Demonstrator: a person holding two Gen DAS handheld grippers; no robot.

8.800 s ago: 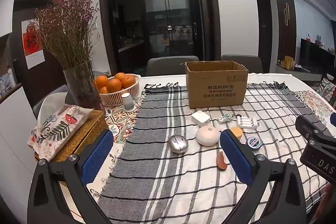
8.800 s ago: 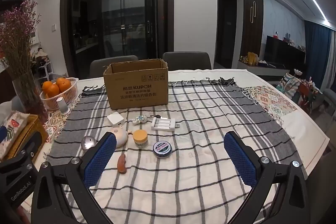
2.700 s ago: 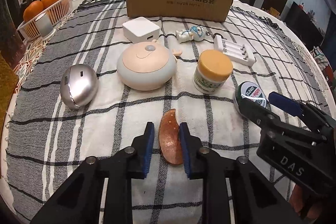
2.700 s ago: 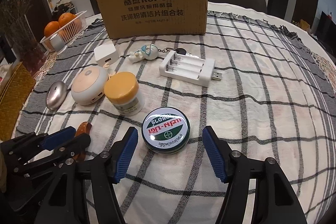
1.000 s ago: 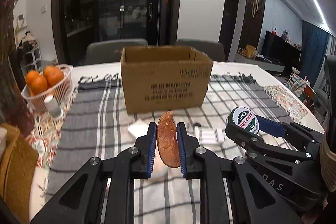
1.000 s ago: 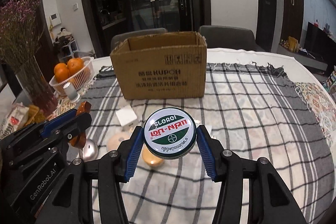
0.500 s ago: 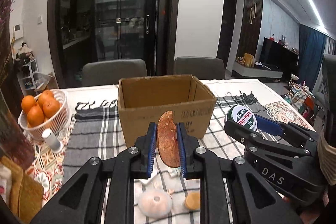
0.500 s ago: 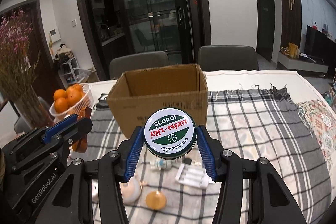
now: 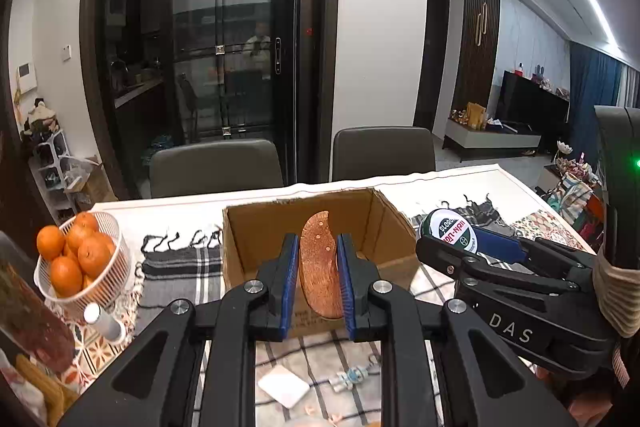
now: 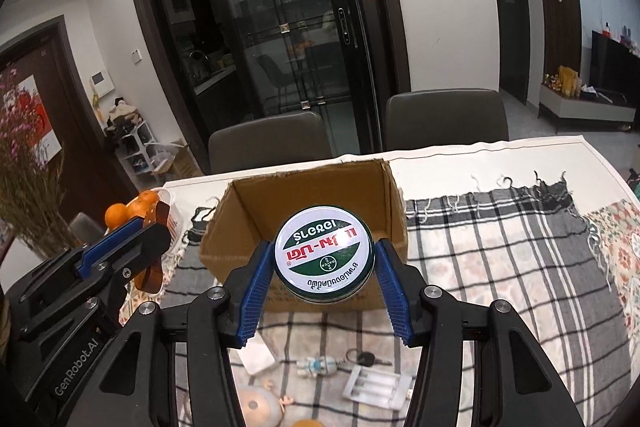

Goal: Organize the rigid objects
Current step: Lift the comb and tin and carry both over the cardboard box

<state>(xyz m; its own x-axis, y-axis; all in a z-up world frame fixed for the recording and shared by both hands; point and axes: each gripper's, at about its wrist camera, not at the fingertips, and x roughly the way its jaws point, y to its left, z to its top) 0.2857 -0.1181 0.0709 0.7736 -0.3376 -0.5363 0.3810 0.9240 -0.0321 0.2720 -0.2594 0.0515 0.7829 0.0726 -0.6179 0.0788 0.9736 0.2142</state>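
Observation:
My left gripper (image 9: pixel 318 269) is shut on a flat brown wooden piece (image 9: pixel 320 267), held upright in front of the open cardboard box (image 9: pixel 256 231). My right gripper (image 10: pixel 325 265) is shut on a round green-and-white tin (image 10: pixel 325 255), its lid facing the camera, just before the same box (image 10: pixel 256 203). In the left wrist view the right gripper (image 9: pixel 452 239) with the tin (image 9: pixel 448 233) hangs at the box's right. In the right wrist view the left gripper (image 10: pixel 150 231) shows at the left with the brown piece (image 10: pixel 154 273).
On the checked cloth (image 10: pixel 500 247) below lie a white square block (image 9: pixel 283 385), a small figure keychain (image 10: pixel 320 365), a white battery charger (image 10: pixel 378 389) and a round peach device (image 10: pixel 256 407). A basket of oranges (image 9: pixel 76 259) stands left. Two chairs (image 10: pixel 444 119) stand behind the table.
Both grippers rose and moved forward towards the box with their loads; the box's open inside now shows, and the items on the cloth have slid to the bottom of the views.

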